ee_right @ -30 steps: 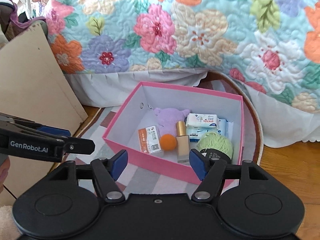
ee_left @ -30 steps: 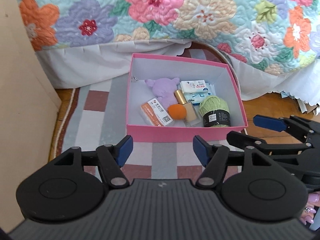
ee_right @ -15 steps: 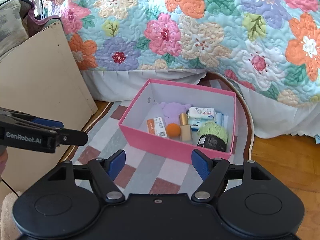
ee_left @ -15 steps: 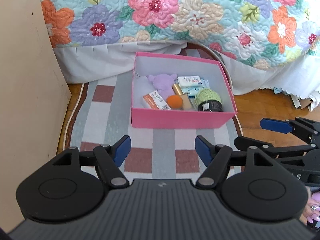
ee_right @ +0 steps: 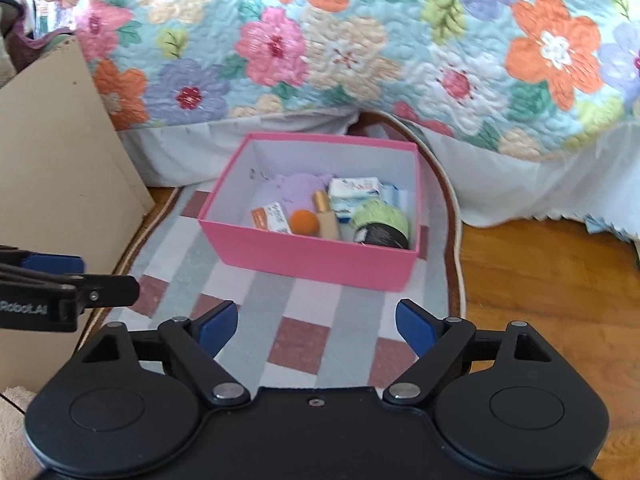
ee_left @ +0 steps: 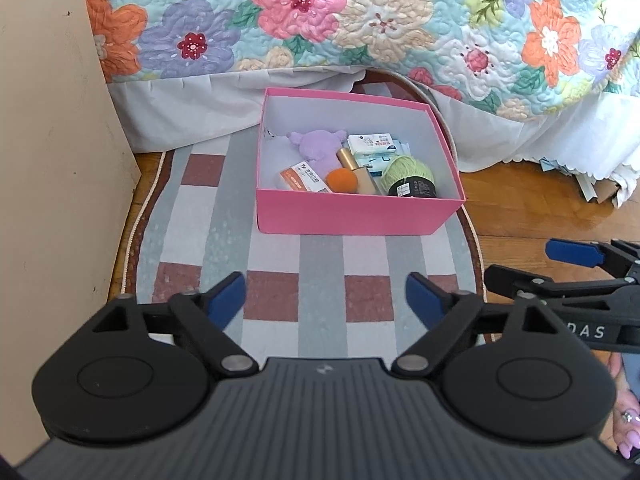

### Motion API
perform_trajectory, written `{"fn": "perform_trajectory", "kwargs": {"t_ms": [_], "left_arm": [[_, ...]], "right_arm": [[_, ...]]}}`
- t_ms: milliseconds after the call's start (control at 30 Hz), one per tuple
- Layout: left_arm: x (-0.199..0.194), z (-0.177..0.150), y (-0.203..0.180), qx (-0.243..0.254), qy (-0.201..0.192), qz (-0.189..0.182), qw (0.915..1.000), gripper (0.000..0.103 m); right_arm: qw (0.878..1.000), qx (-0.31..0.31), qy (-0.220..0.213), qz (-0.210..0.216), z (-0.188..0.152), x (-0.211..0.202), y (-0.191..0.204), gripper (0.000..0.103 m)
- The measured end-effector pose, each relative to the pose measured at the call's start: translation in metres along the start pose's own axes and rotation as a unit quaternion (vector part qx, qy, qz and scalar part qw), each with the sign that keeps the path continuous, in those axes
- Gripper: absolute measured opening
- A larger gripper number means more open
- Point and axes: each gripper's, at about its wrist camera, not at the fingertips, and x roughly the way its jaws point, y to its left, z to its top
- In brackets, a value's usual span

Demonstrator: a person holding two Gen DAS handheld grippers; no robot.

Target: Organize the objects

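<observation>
A pink box (ee_left: pixel 352 212) (ee_right: pixel 312 258) stands on a checked rug, close to the bed. Inside lie a purple plush toy (ee_left: pixel 318 145), an orange ball (ee_left: pixel 341 180), a beige bottle with a gold cap (ee_left: pixel 360 174), a green yarn ball (ee_left: pixel 408 176), white tissue packs (ee_left: pixel 370 145) and a small orange-and-white packet (ee_left: pixel 302 178). My left gripper (ee_left: pixel 325 294) hangs over the rug well short of the box, its jaws opening with nothing between them. My right gripper (ee_right: pixel 316 320) is likewise back from the box, jaws opening and empty.
The checked rug (ee_left: pixel 280 280) lies on a wooden floor (ee_left: pixel 532 200). A bed with a floral quilt (ee_left: pixel 360 20) and white skirt rises behind the box. A beige panel (ee_left: pixel 52 160) stands at the left. A hand with a ring (ee_left: pixel 628 428) shows at the lower right.
Both grippers have drawn back from the box, which now looks smaller and farther. Both pairs of jaws have spread wider. The box and its contents have not moved.
</observation>
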Motion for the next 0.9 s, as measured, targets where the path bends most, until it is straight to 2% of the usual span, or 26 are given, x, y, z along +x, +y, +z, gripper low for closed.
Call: {"fn": "perform_trajectory", "kwargs": {"t_ms": [100,433,633,900], "left_arm": [[-0.0007,-0.0013,0.0003,0.0,-0.001,0.006,1.0,0.099],[0.0049,-0.0004,0.0063,-0.009,0.035,0.05,0.9981,0.099],[0.002,-0.0044,0.0086,-0.02,0.044,0.043,0.9979,0.099],[-0.0026,-0.0054,0.0051,-0.002,0.052,0.044,0.9977,0.099]], "right_arm": [[1.0,0.014,0.005,0.0,-0.0028,-0.0008,-0.0041,0.089],[0.999,0.033,0.017,-0.008,-0.0055,-0.0017,-0.0056,0.089],[0.999,0.039,0.026,-0.015,-0.0055,-0.0043,-0.0044,0.089],[0.998,0.042,0.041,-0.023,-0.0068,-0.0055,-0.0051,0.089]]}}
